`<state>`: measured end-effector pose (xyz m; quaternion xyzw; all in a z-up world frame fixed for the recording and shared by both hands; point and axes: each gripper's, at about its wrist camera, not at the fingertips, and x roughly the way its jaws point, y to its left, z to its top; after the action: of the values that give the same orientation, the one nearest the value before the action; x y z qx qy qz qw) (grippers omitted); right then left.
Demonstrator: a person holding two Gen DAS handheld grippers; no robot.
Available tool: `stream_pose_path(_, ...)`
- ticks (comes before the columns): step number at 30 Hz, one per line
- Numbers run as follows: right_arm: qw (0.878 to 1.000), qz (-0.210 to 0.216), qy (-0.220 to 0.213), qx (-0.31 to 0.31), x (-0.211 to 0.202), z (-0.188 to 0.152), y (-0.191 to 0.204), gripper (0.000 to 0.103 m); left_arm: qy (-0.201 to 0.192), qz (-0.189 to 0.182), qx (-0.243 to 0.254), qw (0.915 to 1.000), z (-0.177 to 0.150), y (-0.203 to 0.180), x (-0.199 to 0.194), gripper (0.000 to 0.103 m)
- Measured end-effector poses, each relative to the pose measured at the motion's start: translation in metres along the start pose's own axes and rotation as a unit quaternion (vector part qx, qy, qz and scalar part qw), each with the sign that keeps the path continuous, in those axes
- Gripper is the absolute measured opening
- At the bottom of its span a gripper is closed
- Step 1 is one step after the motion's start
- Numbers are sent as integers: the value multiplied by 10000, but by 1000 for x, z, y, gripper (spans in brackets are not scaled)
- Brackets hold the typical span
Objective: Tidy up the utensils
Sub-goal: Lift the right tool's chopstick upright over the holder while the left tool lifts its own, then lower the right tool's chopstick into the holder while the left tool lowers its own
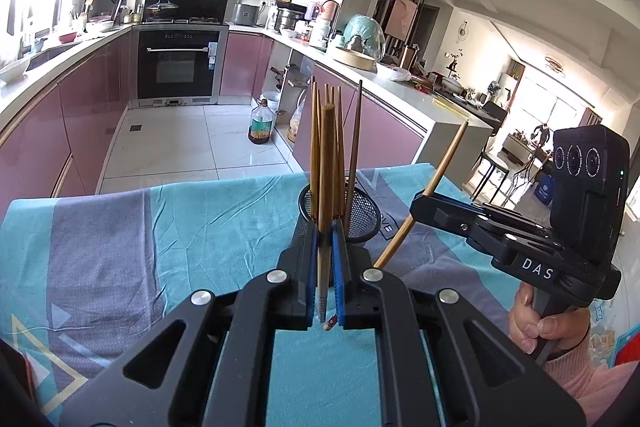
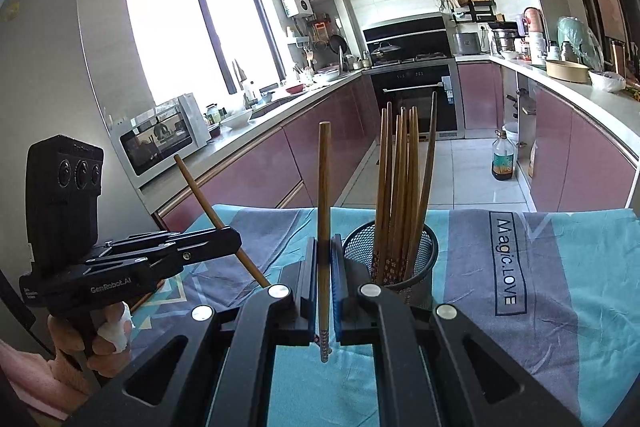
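1. Left gripper, black with blue pads, is clamped on one brown wooden chopstick, which stands almost upright between the pads with its patterned end poking out below.
2. Right gripper, of the same black and blue build, pinches a second brown wooden chopstick, also near upright, its patterned tip showing under the jaws.
3. From the left wrist view, the right gripper sits to the right, held by a hand in a pink sleeve, its chopstick slanting.
4. From the right wrist view, the left gripper sits to the left, gripped by a hand with a white wrap on one finger.
5. Black wire-mesh cup stands just beyond both grippers, holding a bundle of upright brown chopsticks.
6. Cup rests on a teal and grey printed cloth covering the table.
7. Kitchen with pink cabinets lies beyond.
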<state>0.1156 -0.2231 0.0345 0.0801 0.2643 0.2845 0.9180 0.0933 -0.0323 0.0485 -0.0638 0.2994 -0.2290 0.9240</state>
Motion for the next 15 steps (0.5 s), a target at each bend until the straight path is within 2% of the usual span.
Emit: stream_pose_path(15, 9997, -36, -175, -170, -10, 19, 2, 5, -110, -96, 163, 9998, 18, -7, -6, 8)
